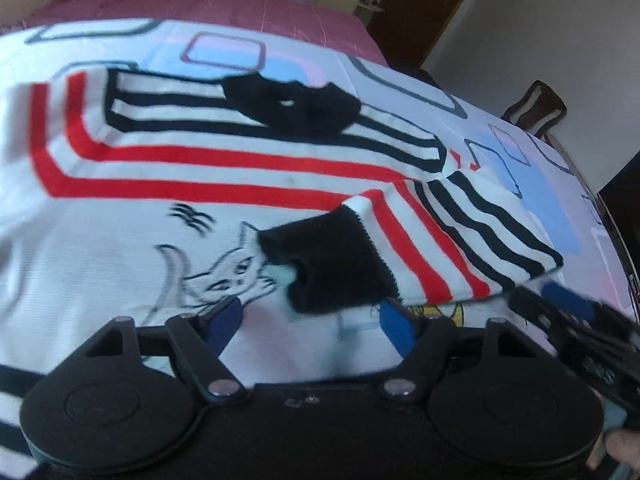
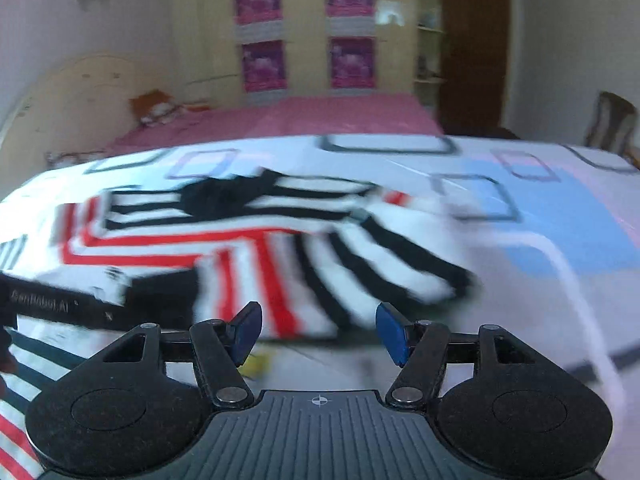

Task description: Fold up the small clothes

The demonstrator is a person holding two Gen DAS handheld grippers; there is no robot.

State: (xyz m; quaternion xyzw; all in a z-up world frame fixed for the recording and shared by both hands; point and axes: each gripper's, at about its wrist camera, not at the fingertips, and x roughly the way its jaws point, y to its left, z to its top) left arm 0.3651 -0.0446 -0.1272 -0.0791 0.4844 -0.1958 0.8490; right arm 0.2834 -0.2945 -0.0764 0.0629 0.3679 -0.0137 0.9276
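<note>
A small white sweater with red and black stripes, a black collar and a cat drawing lies flat on the sheet. Its right sleeve, with a black cuff, lies folded across the body. My left gripper is open and empty just in front of that cuff. My right gripper is open and empty near the folded sleeve, and it also shows at the right edge of the left wrist view. The right wrist view is blurred.
The sweater rests on a white sheet with blue and pink rectangles, over a pink bed. A wardrobe, a dark door and a wooden chair stand behind. A stuffed toy lies by the headboard.
</note>
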